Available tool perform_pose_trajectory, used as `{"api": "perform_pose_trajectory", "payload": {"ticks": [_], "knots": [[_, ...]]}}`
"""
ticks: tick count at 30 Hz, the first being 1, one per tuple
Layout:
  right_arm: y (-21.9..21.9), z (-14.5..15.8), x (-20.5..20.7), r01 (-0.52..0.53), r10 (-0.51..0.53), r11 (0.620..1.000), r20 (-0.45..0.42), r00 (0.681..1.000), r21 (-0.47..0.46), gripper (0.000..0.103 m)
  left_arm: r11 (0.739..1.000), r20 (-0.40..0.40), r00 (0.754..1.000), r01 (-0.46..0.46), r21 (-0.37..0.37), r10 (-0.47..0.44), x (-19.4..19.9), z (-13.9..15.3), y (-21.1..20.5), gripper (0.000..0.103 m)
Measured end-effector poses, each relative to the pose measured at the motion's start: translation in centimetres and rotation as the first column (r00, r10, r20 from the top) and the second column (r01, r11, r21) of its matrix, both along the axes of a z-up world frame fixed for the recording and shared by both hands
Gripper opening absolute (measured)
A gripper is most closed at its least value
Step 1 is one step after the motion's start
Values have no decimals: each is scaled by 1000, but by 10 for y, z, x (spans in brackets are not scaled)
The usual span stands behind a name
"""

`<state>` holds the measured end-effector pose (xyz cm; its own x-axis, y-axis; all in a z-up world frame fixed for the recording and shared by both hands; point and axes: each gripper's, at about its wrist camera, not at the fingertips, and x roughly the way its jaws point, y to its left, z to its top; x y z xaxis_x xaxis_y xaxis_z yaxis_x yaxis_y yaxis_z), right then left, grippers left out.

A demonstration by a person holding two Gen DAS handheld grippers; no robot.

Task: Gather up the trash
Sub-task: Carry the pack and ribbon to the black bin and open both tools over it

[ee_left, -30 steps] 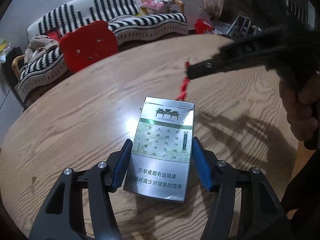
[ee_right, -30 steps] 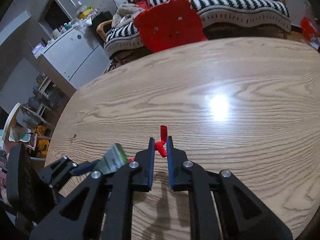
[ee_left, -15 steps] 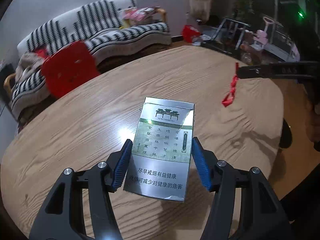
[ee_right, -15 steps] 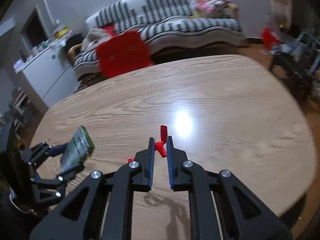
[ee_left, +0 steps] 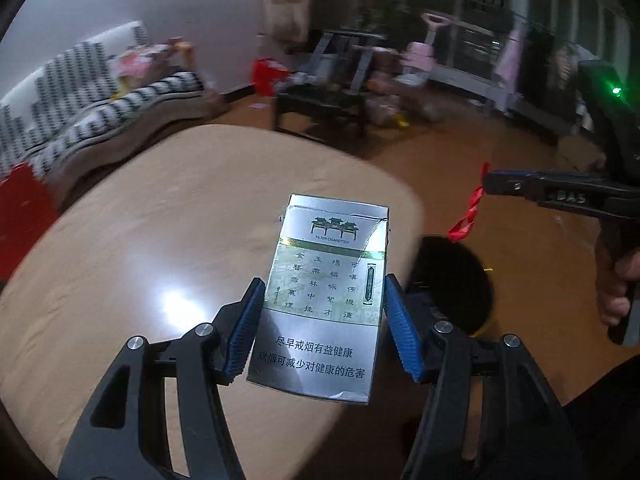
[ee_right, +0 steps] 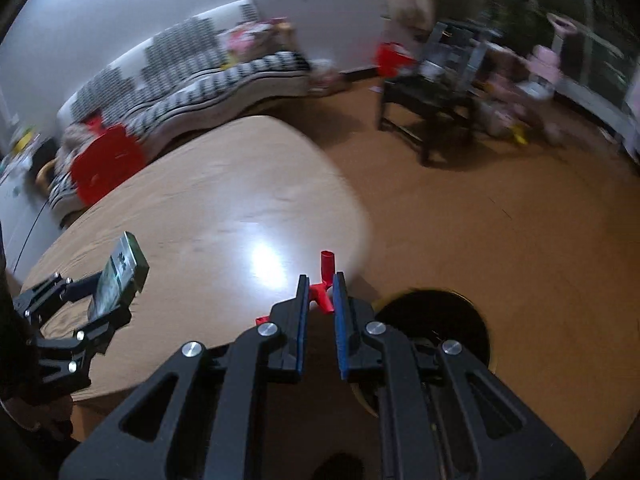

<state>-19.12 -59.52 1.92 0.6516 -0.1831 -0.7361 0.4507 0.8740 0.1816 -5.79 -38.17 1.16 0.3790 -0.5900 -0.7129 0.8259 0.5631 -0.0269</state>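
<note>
Bin [ee_left: 452,280] sits on the floor just beside the counter [ee_left: 160,240]. Left gripper [ee_left: 324,320] clamps a cigarette pack [ee_left: 324,300] over the counter edge; right gripper [ee_right: 320,308] pinches a red wrapper scrap [ee_right: 325,284] near the bin. Centre each above the opening before releasing.

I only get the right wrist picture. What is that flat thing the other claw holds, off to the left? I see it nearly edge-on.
Observer: A silver and green cigarette pack printed FILTER CIGARETTES, pinched at its sides by the left claw.
Operator: And the red bit in my claw?
Observer: In the left wrist view it is a twisted red strip dangling below the tip of the right claw.
Operator: Is it over that dark round bin?
Observer: Probably. There its lower end lines up with the rim of the black bin, past the edge of the table. How high above, I cannot tell.
</note>
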Motion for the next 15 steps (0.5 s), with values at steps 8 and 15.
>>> {"api": "perform_pose_trajectory", "payload": {"ticks": [8, 15], "knots": [[-67, -31, -55, 115, -113, 993, -58, 992, 31, 12, 987, -65, 985, 158, 3, -158, -53, -28, -98, 59], [-80, -40, -63, 148, -144, 988, -80, 986, 48, 13, 980, -107, 975, 197, 25, -193, -60, -54, -143, 59]]}}
